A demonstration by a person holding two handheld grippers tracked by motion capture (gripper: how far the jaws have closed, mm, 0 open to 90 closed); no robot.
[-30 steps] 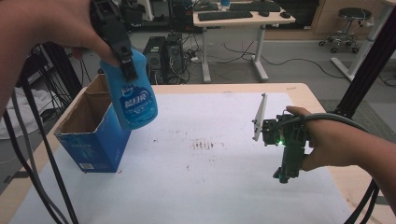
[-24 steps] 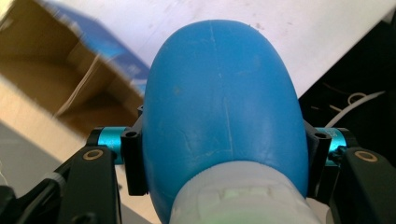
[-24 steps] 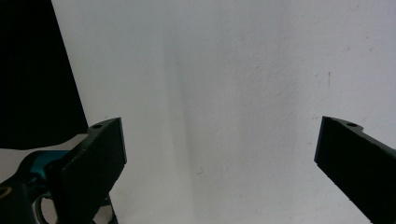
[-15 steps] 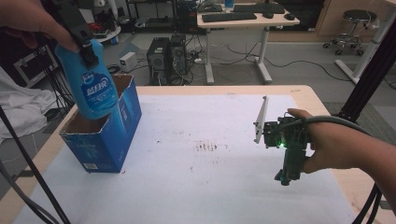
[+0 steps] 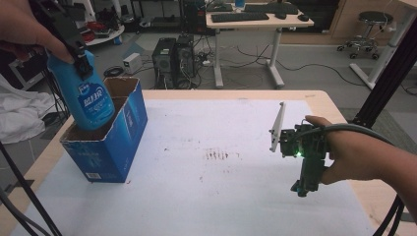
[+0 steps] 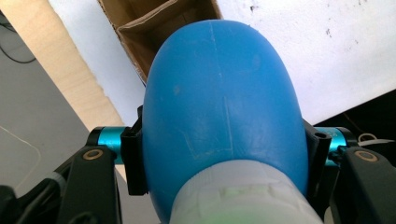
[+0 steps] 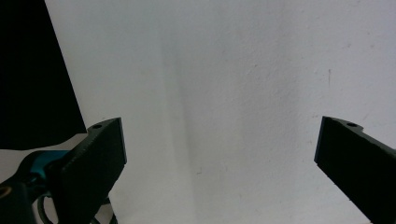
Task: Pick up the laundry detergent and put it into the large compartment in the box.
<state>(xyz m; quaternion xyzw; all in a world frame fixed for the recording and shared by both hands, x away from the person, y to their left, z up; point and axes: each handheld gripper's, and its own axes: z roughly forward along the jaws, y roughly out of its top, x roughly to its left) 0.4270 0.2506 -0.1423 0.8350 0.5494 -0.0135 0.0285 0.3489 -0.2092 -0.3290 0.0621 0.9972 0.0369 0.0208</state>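
Blue bottle (image 5: 88, 93), clamped in left gripper (image 5: 81, 61), now lower, bottom inside open cardboard box (image 5: 110, 152); right gripper (image 7: 219, 154) apart.

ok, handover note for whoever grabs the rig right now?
Left gripper: shut on the blue bottle, held by its upper part.
Right gripper: open, holding nothing, over the white table cover.
Bottle: base just inside the top of the open blue box at the table's left.
Done: bottle carried to the box.
Left: lower it in, release, pull the left hand clear.
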